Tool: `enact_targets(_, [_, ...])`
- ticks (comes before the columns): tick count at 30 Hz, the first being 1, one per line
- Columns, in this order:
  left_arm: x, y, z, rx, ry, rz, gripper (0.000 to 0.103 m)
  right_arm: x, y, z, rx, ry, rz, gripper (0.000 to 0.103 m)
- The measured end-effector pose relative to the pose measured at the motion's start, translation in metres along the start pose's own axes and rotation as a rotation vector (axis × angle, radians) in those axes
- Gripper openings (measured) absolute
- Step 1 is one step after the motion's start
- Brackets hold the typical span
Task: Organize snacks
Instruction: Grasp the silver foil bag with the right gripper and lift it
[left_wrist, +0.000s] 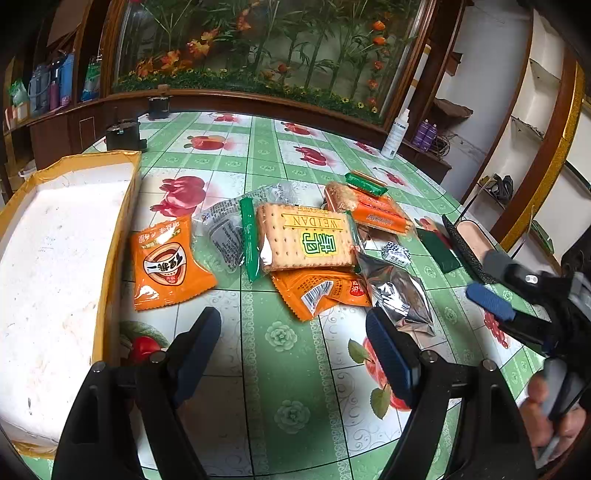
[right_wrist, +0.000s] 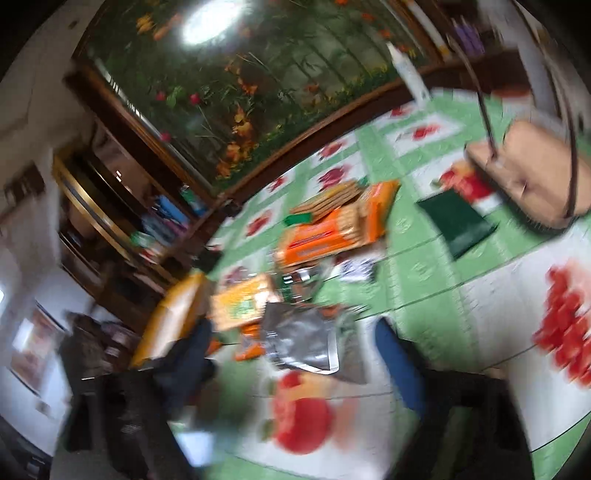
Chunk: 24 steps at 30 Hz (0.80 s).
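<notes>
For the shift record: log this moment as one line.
stage: pre-pick | left gripper: open, empty | right gripper: open, empty | snacks: piled on table | box: empty

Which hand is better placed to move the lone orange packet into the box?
Left. Its open gripper hangs just short of the orange packet, beside the box. The right gripper sits across the pile.

Glossy plastic snack wrappers, a shiny foil pouch, rough white foam box, smooth patterned tablecloth.

A pile of snack packs lies in the middle of the table. A big box sits left of it, a basket right.
</notes>
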<state>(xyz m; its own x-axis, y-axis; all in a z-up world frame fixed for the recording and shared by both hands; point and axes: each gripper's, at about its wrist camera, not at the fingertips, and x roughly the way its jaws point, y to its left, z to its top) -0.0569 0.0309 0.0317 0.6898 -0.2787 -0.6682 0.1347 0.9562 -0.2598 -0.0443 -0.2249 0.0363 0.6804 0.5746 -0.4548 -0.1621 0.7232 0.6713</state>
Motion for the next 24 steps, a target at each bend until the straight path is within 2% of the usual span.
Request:
enact_targets(1, [0.000, 0.000, 0.000, -0.002, 0.000, 0.001, 0.080, 0.001, 0.002, 0.001, 0.006, 0.014, 0.005, 0.046])
enact_targets(3, [-0.001, 0.000, 0.000, -0.001, -0.001, 0.000, 0.080, 0.001, 0.010, 0.005, -0.025, 0.036, 0.002, 0.046])
enact_targets(5, [-0.001, -0.001, 0.000, 0.000, 0.002, -0.003, 0.080, 0.003, 0.024, 0.008, -0.130, 0.066, -0.059, 0.047])
enact_targets(6, [0.000, -0.002, 0.000, 0.001, 0.003, -0.005, 0.080, 0.010, 0.033, 0.010, -0.214, 0.112, -0.113, 0.049])
enact_targets(8, [0.001, -0.003, -0.001, 0.007, 0.006, -0.004, 0.080, 0.025, 0.041, 0.013, -0.337, 0.187, -0.177, 0.065])
enact_targets(9, [0.001, -0.004, -0.001, 0.010, 0.007, -0.004, 0.080, 0.030, 0.041, 0.015, -0.361, 0.206, -0.186, 0.067])
enact_targets(12, [0.002, -0.005, -0.001, 0.016, 0.006, -0.003, 0.080, 0.050, 0.037, 0.025, -0.389, 0.241, -0.167, 0.067])
enact_targets(15, [0.003, -0.004, -0.001, 0.015, 0.012, -0.002, 0.080, 0.074, 0.028, 0.037, -0.344, 0.289, -0.082, 0.067])
enact_targets(19, [0.004, -0.002, -0.002, 0.006, 0.018, -0.003, 0.080, 0.097, 0.014, 0.037, -0.296, 0.358, -0.072, 0.067])
enact_targets(22, [0.004, -0.002, -0.002, 0.008, 0.022, -0.006, 0.080, 0.087, 0.015, 0.025, -0.329, 0.392, -0.043, 0.067])
enact_targets(24, [0.005, -0.003, -0.001, 0.016, 0.024, -0.007, 0.080, 0.072, 0.021, 0.014, -0.386, 0.416, -0.007, 0.071])
